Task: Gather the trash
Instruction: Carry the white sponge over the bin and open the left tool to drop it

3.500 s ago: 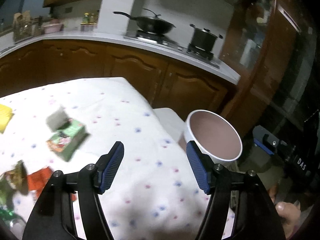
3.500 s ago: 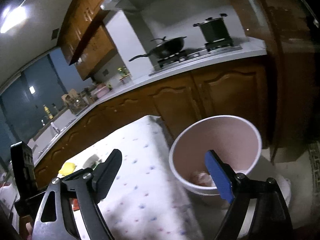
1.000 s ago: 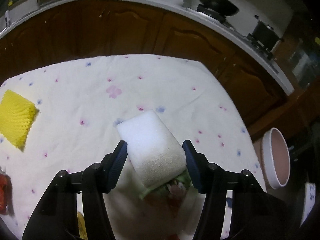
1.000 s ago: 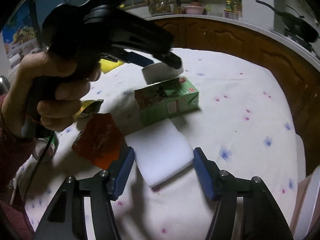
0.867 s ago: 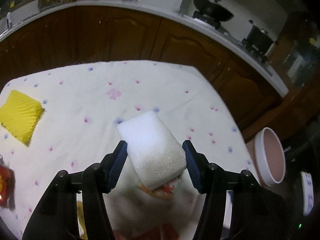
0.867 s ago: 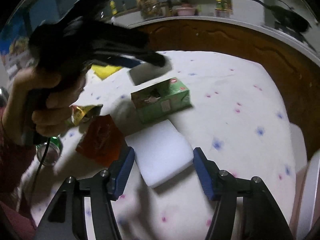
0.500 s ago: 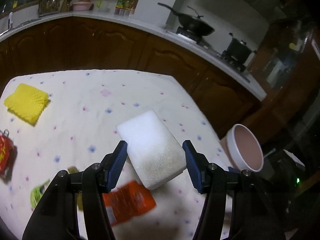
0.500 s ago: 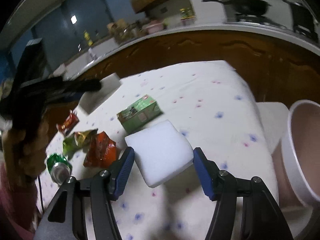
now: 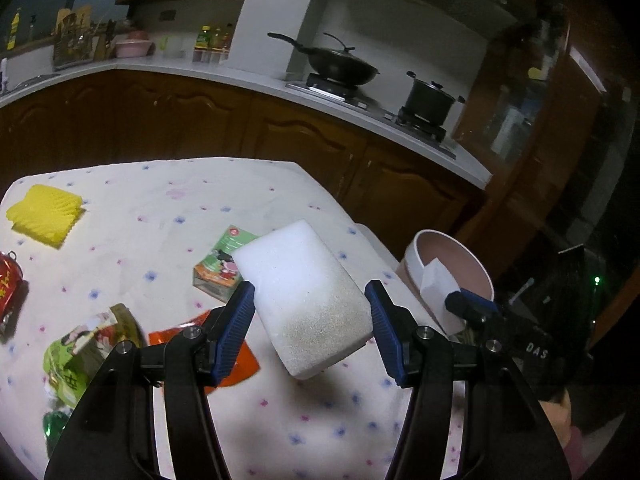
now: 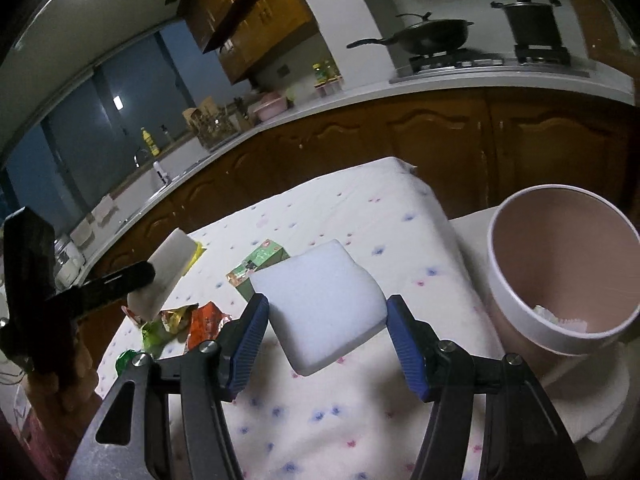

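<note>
My left gripper (image 9: 310,314) is shut on a white sponge block (image 9: 304,296), held above the flowered tablecloth (image 9: 132,220). My right gripper (image 10: 326,330) is shut on a second white sponge block (image 10: 320,304), near the table's right end. The pink-lined white bin (image 10: 560,280) stands just off that end, with white scraps at its bottom; it also shows in the left wrist view (image 9: 448,264). In that view the right gripper (image 9: 460,296) holds its block over the bin's rim. On the cloth lie a green carton (image 9: 222,266), an orange wrapper (image 9: 236,360) and a green wrapper (image 9: 80,348).
A yellow sponge (image 9: 46,214) and a red can (image 9: 8,280) lie at the table's left. A green can (image 10: 126,360) sits near the front edge. Brown cabinets and a counter with a wok (image 9: 340,66) and pot (image 9: 430,98) run behind.
Both grippers closed on white blocks, lifted them off the table and swung right toward the bin. The green carton that lay under the blocks now sits uncovered.
</note>
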